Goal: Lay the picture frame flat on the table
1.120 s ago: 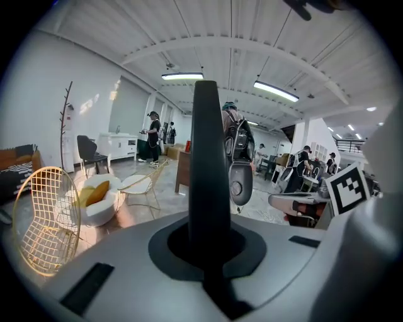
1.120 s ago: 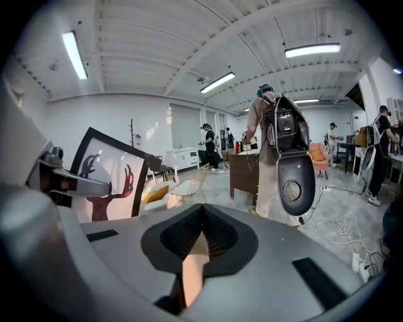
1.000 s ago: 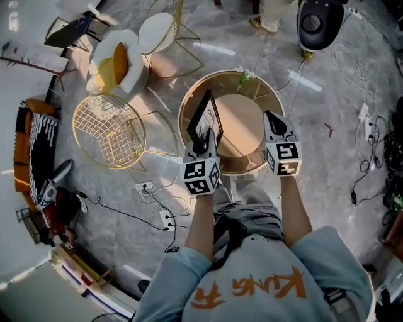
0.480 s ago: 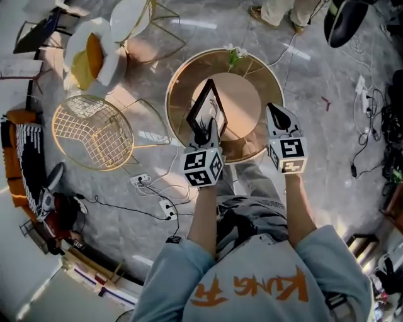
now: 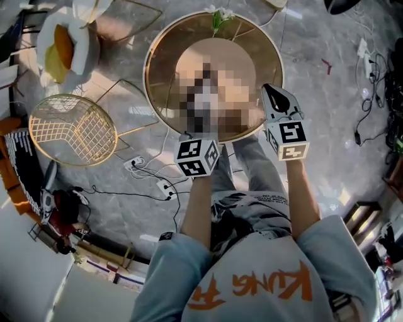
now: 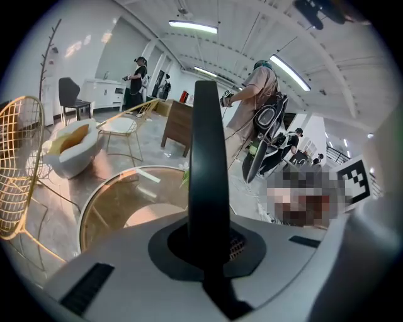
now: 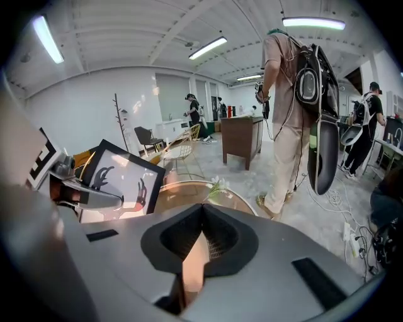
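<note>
The left gripper (image 6: 210,242) is clenched on the black edge of the picture frame (image 7: 119,179), which is held upright and a little tilted over the middle of the round glass table (image 5: 164,69); the right gripper (image 5: 272,94), its jaws closed on nothing, is seen at the table's 4 o'clock rim; a gold wire chair (image 5: 70,129) is found at the table's 9 o'clock.

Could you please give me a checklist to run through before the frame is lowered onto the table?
1. Left gripper gripping picture frame: ok, shut on its black edge.
2. Frame flat: not ok, it stands tilted.
3. Right gripper free: ok, shut and empty.
4. Flower clear of table centre: ok, at the far rim.
5. Frame's lower edge touching table: cannot tell.
</note>
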The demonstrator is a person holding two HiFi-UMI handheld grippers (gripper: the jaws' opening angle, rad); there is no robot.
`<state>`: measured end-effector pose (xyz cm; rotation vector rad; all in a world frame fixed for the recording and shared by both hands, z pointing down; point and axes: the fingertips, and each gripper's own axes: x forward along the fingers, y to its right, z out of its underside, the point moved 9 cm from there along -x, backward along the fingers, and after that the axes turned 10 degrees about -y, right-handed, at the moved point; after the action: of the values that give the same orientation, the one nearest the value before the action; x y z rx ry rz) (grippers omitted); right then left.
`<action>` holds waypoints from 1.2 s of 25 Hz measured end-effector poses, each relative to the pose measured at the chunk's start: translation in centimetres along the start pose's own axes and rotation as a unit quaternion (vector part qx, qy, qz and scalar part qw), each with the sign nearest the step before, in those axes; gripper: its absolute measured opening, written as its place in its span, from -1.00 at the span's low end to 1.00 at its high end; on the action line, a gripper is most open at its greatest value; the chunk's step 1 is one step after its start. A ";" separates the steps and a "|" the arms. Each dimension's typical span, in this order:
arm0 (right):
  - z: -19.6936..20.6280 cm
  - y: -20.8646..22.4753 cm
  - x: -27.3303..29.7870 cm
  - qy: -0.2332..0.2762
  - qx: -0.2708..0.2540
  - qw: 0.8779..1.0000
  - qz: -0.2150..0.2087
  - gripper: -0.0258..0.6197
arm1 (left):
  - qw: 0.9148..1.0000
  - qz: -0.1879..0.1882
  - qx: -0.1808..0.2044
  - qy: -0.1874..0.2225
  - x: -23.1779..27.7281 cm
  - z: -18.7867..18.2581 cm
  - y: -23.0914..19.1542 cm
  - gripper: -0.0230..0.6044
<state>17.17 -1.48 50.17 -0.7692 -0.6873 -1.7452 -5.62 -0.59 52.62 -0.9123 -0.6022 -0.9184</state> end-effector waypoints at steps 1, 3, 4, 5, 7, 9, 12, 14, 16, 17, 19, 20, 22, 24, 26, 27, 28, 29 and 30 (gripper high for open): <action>0.4 -0.2 0.6 -0.005 -0.002 1.000 -0.002 -0.92 | 1.000 0.002 -0.001 -0.006 0.5 0.5 -0.3 -0.84; 1.1 -0.9 1.7 -0.015 -0.005 1.000 -0.010 -0.92 | 1.000 0.006 -0.006 -0.015 1.4 1.6 -1.0 -0.84; 1.4 -1.2 2.2 -0.019 -0.003 1.000 -0.015 -0.92 | 1.000 0.008 -0.007 -0.020 1.9 2.1 -1.3 -0.84; 1.8 -1.5 2.6 -0.023 0.000 1.000 -0.019 -0.92 | 1.000 0.011 -0.006 -0.025 2.3 2.5 -1.5 -0.84; 2.6 -1.8 3.4 -0.029 0.005 0.999 -0.023 -0.92 | 0.999 0.017 -0.004 -0.034 3.2 3.2 -1.7 -0.84; 3.4 -1.8 4.5 -0.033 0.008 0.999 -0.026 -0.92 | 0.999 0.024 -0.003 -0.037 4.2 3.5 -2.1 -0.84; 4.6 -1.7 5.9 -0.038 0.012 0.999 -0.026 -0.92 | 0.998 0.033 0.001 -0.044 5.7 3.9 -2.8 -0.84; 5.8 -1.5 6.6 -0.043 0.015 0.999 -0.024 -0.92 | 0.998 0.045 0.000 -0.050 6.5 4.4 -3.2 -0.84; 6.9 -1.1 7.6 -0.044 0.018 0.999 -0.022 -0.92 | 0.997 0.064 -0.004 -0.048 7.6 4.4 -3.8 -0.84; 7.3 -0.9 8.1 -0.045 0.019 0.999 -0.020 -0.92 | 0.996 0.073 -0.003 -0.047 8.2 4.2 -4.1 -0.84; 8.2 -0.8 9.0 -0.049 0.022 0.998 -0.020 -0.92 | 0.995 0.085 0.003 -0.051 9.2 4.3 -4.5 -0.84; 8.6 -0.9 9.3 -0.051 0.024 0.998 -0.021 -0.92 | 0.995 0.089 0.004 -0.055 9.6 4.5 -4.7 -0.84; 9.1 -1.2 10.1 -0.055 0.024 0.998 -0.024 -0.92 | 0.993 0.098 -0.001 -0.064 10.3 4.9 -5.2 -0.84; 9.1 -1.1 10.6 -0.057 0.025 0.998 -0.026 -0.92 | 0.991 0.111 -0.005 -0.074 10.9 5.1 -5.3 -0.84; 8.6 -1.0 11.1 -0.054 0.024 0.998 -0.027 -0.92 | 0.988 0.129 0.000 -0.084 11.7 5.0 -5.4 -0.84; 8.3 -0.9 11.3 -0.052 0.023 0.998 -0.028 -0.92 | 0.986 0.141 -0.001 -0.088 12.1 5.0 -5.5 -0.84; 8.0 -0.9 11.5 -0.049 0.020 0.998 -0.029 -0.92 | 0.984 0.155 -0.005 -0.093 12.5 5.0 -5.7 -0.84; 8.0 -0.9 11.6 -0.044 0.014 0.999 -0.030 -0.92 | 0.981 0.168 -0.011 -0.099 12.8 5.0 -5.9 -0.84; 8.1 -0.9 11.7 -0.038 0.008 0.999 -0.031 -0.92 | 0.978 0.178 -0.017 -0.105 13.1 4.9 -6.1 -0.84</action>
<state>14.93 -1.99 64.26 -0.8150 -0.7824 -1.7720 -4.74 -3.43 67.59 -1.1159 -0.5788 -0.5148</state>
